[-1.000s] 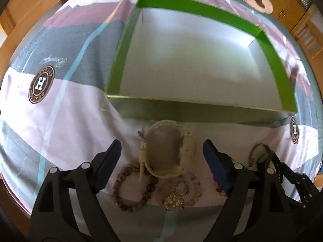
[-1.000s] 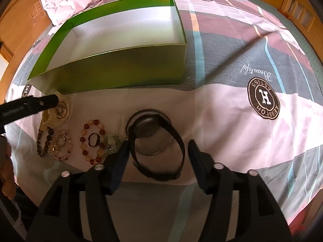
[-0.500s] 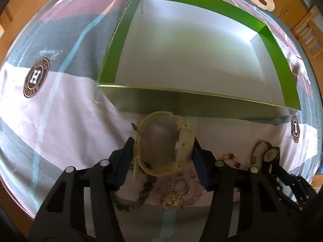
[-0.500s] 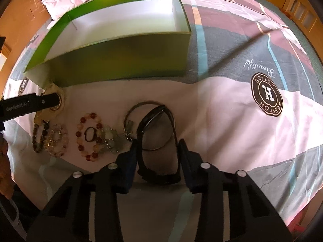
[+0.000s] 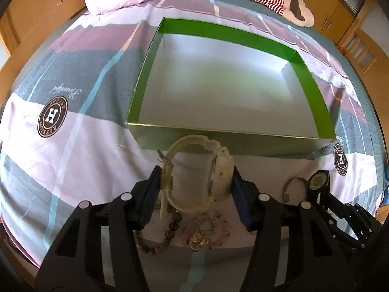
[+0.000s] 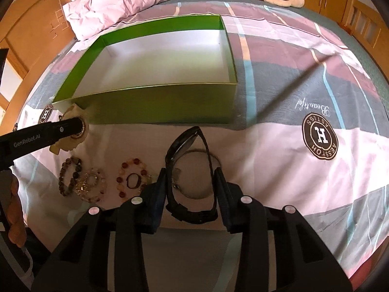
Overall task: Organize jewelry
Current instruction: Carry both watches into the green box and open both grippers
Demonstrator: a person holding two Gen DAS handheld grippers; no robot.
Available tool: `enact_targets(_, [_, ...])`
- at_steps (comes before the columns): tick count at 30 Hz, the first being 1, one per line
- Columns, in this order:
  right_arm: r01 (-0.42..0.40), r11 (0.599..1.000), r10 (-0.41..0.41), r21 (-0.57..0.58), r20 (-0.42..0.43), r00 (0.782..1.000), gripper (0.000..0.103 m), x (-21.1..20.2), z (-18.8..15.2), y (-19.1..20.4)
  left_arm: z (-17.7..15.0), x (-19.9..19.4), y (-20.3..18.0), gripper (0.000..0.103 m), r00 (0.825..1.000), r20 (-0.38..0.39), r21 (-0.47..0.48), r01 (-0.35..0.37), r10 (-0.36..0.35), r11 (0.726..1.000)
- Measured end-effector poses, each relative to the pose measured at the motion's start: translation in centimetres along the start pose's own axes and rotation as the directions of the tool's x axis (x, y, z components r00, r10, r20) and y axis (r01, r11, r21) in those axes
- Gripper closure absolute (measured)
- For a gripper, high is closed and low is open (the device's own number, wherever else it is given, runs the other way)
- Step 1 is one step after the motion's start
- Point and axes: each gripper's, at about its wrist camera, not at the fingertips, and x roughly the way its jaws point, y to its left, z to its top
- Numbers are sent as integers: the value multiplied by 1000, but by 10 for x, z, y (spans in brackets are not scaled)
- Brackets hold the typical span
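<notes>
Two grippers each clamp a watch over the bedsheet (image 6: 279, 170). Left gripper (image 5: 195, 182) grips the cream watch (image 5: 197, 170) by its sides, just before the green box (image 5: 218, 143). Right gripper (image 6: 190, 182) grips the black watch (image 6: 189, 170) above a thin bangle (image 6: 201, 196). Bead bracelets (image 6: 82, 181) lie on the sheet between them. Box holds nothing.

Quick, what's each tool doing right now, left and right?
Left tool: closed on the cream watch, lifting it.
Right tool: closed on the black watch, lifting it.
</notes>
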Motion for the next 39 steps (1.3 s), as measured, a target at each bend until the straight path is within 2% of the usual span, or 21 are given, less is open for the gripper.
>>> enact_targets(13, [-8,1000,8,10,0,1000,64,0,-3,0,-2,-25,-5,47,996,82,36,45,-48,998])
enact_targets(17, [-26,1000,25,17,38,999,64,-9,-2,0,0,-43,-5,47,984,168,42,58,-64,997])
enact_targets(20, [-63,998,61,18,82,995,64,-21,3,1,5,-53,-1,47,977,200,31,75,-80,997])
enact_targets(24, [-86,996,84,8,124,989,64,-34,22,5,13,-56,4,47,975,202,11,87,-88,996])
enact_targets(27, [-148,989,144,13,154,978,64,-47,47,7,24,-58,2,47,974,206,16,91,-93,996])
enact_targets(30, [-126,992,129,-29,212,969,64,-53,72,13,33,-57,1,47,972,226,19,63,-65,998])
enact_targets(34, [-147,989,149,-25,219,964,64,-31,94,11,42,-43,4,47,979,197,-2,48,-47,999])
enact_targets(39, [-129,991,119,42,175,977,64,5,100,-3,52,-25,1,47,986,162,-5,33,-32,999])
